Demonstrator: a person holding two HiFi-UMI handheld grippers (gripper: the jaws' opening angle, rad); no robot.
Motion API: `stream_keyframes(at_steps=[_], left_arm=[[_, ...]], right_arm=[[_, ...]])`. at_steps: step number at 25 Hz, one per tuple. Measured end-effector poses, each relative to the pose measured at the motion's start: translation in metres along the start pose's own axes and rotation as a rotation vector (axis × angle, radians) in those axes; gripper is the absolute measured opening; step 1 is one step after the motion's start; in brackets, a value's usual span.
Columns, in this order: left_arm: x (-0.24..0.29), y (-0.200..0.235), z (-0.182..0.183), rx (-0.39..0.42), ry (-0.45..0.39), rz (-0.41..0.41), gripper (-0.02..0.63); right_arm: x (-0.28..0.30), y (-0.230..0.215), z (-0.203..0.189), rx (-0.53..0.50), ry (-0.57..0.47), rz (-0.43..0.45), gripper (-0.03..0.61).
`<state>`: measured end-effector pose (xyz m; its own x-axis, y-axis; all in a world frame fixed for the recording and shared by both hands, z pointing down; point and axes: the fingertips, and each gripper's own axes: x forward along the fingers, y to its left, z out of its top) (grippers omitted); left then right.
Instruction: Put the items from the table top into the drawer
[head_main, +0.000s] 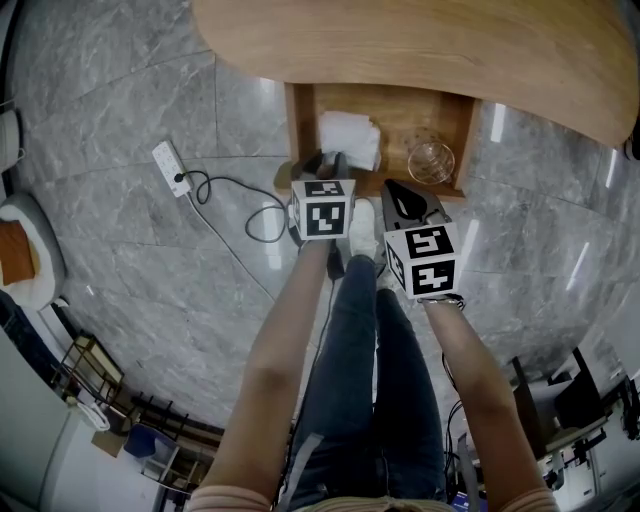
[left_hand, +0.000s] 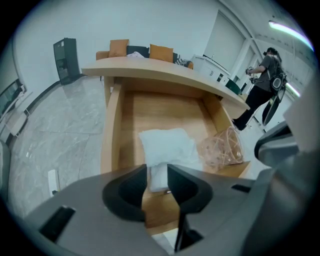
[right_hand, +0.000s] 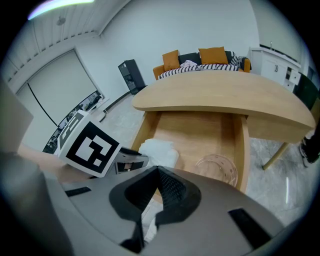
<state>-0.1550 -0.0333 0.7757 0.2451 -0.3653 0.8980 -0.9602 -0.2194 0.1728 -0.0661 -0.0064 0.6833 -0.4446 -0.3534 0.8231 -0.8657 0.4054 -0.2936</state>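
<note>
Drawer (head_main: 395, 110) holds cloth (head_main: 350, 138), glass bowl (head_main: 431, 160); left gripper view adds bystander (left_hand: 260, 85).

Place: an office lounge
Floor: grey marble tiles (head_main: 120, 120)
Furniture: curved wooden surface (right_hand: 220, 95), sofa (right_hand: 189, 58), orange cushions (right_hand: 212, 54)

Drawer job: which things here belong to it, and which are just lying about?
For the job: drawer, white cloth, glass bowl, table top.
Just lying about: power strip, orange cushions.
</note>
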Motion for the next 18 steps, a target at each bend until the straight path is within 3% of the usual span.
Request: stream_keyframes(at_steps=[10,18], left_arm=[[-0.036,-0.003,0.018,-0.003,-0.085,0.009,0.117],[-0.091,-0.006,0.038,-0.008,-0.23,0.035,0.115]], right_arm=[[-0.014,0.007,0.02,0.0,-0.05,0.0,0.0],[-0.044,0.015,0.036,0.022,-0.131,0.008,0.0]])
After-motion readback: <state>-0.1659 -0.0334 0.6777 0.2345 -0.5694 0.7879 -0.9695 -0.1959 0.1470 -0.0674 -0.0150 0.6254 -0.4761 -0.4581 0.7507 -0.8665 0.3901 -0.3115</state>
